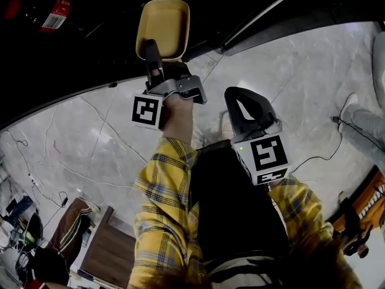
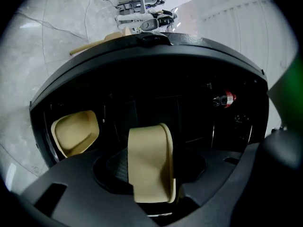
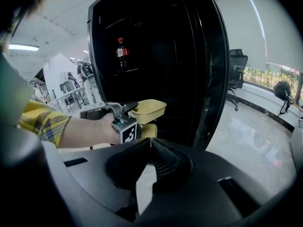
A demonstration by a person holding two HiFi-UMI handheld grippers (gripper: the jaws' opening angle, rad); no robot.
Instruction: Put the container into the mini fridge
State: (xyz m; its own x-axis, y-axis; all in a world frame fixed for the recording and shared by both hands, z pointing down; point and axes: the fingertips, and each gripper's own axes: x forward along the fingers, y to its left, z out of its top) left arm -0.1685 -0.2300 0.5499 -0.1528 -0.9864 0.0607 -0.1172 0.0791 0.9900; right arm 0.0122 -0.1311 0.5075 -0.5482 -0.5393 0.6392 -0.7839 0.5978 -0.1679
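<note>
Left gripper is clamped on the container: jaws part-way apart, pinching one side wall of the tan plastic tub, nothing else between them. In the left gripper view the pinched wall stands upright between the pads and the rest of the tub sticks out ahead of the jaws. The mini fridge is straight ahead of this gripper, front open, interior dark; the container sits at that opening, and I can't tell if it's past the threshold. A second tan shape shows ahead and left of the jaws, either a reflection or another tub. A red-labelled bottle stands on an upper shelf, above and ahead of the held container. Right gripper has its jaws pressed together at the tips, empty. It hangs beside and below the left one, angled down, well apart from the container, with its marker cube facing up in the head view. A yellow plaid sleeve runs back from the left gripper. Pale marble floor lies under both.
</note>
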